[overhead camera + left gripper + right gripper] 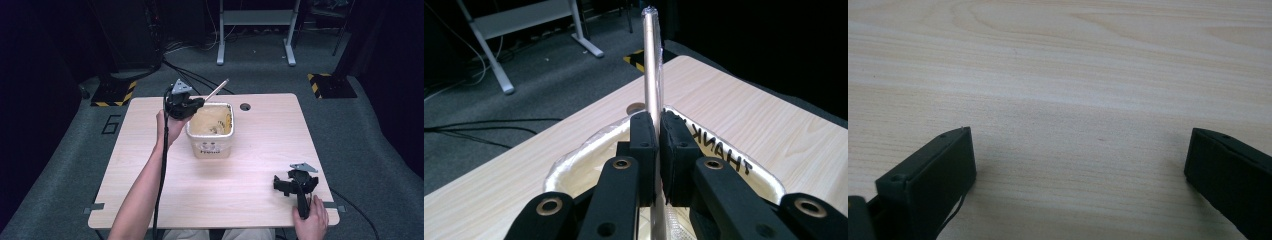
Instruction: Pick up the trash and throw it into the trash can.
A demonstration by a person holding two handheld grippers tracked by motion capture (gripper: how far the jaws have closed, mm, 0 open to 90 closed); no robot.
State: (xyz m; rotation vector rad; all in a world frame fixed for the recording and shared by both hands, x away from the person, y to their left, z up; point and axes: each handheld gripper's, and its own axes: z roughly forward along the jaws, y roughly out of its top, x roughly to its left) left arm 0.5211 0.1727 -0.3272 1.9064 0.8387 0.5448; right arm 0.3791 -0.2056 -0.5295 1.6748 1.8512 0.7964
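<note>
The tabletop [150, 165] holds a tub [210, 131] in the middle of the frame. The left hand-held gripper [186, 104] pinches a wrapped straw [652, 65] above it, probably about to go in. The right hand-held gripper [295, 184], lower right, rests wide apart, holding nothing.

A cream tub [210, 131] with black lettering stands on the pale wood-grain table [260, 165]; both tools black.
</note>
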